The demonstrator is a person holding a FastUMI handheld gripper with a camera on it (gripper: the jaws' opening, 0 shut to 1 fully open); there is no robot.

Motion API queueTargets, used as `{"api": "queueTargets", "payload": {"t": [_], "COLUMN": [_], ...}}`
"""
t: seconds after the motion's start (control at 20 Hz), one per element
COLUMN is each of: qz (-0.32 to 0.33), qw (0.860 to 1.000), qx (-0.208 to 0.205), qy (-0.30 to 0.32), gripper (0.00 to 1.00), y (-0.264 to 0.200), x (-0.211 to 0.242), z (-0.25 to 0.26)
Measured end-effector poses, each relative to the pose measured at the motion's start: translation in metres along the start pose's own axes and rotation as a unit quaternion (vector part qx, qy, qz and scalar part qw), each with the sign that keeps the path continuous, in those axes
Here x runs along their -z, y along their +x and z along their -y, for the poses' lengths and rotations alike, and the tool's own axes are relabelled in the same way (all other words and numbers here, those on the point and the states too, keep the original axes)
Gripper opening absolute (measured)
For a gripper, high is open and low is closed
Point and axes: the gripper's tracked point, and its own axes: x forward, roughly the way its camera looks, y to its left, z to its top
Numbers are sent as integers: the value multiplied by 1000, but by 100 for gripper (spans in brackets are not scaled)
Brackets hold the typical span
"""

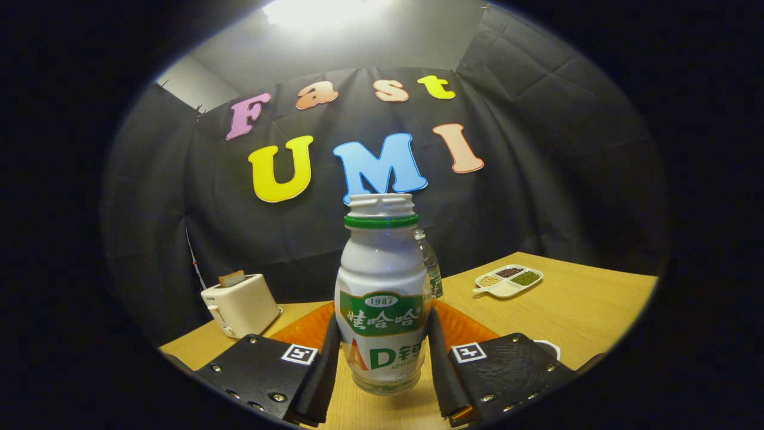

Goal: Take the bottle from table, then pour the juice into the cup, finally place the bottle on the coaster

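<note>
A white bottle [381, 298] with a green neck ring, a green label and no cap stands upright between my fingers. My gripper [382, 358] is shut on the bottle, with one finger pressed against each side of its lower body. Its clear base is just over the wooden table [597, 304]; I cannot tell whether it touches. An orange coaster [301, 328] lies right behind the bottle and spreads to both sides of it. A white cup rim [552, 346] peeks out from behind the right finger.
A white toaster [239, 304] with a slice of bread stands at the back left. A clear water bottle [431, 269] stands right behind the white bottle. A white divided dish [507, 279] with grains sits at the back right.
</note>
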Motion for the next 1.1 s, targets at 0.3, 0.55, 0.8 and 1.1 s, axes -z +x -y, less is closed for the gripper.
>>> {"api": "queueTargets", "payload": {"t": [0.3, 0.55, 0.8, 1.1], "qz": [-14, -30, -51, -80], "qw": [997, 991, 989, 986], "qx": [45, 73, 60, 59], "qy": [-63, -112, -127, -130], "gripper": [67, 67, 67, 67], "y": [21, 39, 52, 57], "x": [4, 19, 42, 66], "z": [-5, -5, -11, -6]}}
